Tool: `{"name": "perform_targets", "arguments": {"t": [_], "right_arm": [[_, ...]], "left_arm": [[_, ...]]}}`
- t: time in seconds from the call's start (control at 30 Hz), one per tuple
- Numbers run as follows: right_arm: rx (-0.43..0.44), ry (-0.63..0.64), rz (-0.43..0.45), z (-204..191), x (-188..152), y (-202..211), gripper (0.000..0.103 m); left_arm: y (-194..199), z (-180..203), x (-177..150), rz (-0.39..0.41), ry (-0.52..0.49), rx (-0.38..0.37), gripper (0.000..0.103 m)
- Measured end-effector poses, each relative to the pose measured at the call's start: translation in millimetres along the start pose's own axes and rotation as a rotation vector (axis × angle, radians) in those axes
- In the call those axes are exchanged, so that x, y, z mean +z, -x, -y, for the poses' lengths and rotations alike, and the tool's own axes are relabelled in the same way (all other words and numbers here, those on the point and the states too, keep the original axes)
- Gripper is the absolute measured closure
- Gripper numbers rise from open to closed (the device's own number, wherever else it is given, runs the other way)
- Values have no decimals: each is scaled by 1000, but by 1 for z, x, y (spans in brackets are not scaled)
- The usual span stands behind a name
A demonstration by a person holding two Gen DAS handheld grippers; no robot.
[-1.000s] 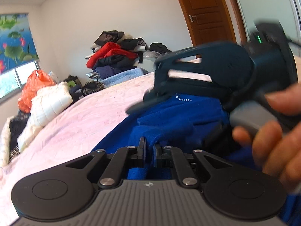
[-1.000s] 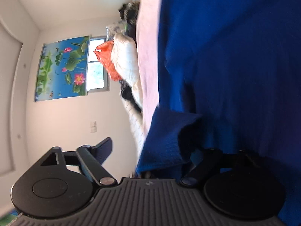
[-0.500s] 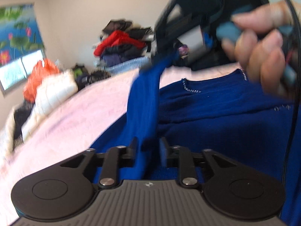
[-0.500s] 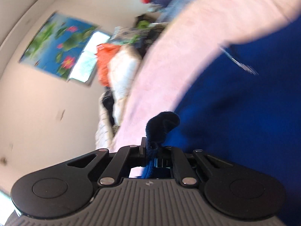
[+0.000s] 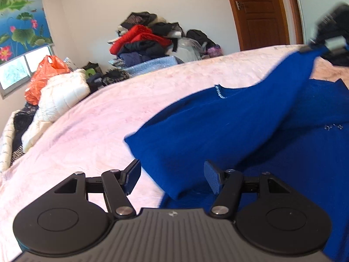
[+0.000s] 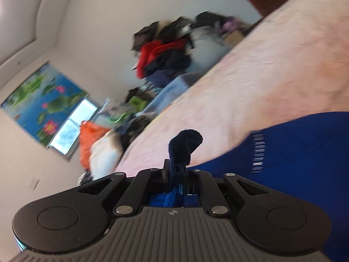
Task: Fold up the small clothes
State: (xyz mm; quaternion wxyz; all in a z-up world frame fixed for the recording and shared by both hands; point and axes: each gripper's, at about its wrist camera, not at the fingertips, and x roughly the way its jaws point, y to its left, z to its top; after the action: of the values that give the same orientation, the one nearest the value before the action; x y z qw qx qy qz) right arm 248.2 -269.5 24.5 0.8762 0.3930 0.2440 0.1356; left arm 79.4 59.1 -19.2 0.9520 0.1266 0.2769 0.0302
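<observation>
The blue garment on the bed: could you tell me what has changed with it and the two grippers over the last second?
The right gripper closed on a fold of the blue garment and drew it up and across. The left gripper let go; its jaws are opening, cloth lying loose between them. The pink bedspread and clothes pile stayed put.

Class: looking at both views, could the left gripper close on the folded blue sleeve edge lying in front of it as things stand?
Probably yes. The left gripper is opening, and the blue sweater fold lies right between its fingers, nothing in the way.
</observation>
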Motion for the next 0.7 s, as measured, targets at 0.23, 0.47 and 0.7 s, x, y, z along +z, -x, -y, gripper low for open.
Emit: {"name": "perform_targets", "arguments": {"t": [0.23,0.47,0.7], "right_arm": [[-124,-61,0,67,-21,21,92],[-164,-70,-6,89,-34,27,91],[-238,1,-2,95,-33,42,85]], "left_arm": [[-7,12,7,0,-35,-26,39],[-10,16,12,20,-60,-6,28],[-22,0,14,0,-42,37,26]]}}
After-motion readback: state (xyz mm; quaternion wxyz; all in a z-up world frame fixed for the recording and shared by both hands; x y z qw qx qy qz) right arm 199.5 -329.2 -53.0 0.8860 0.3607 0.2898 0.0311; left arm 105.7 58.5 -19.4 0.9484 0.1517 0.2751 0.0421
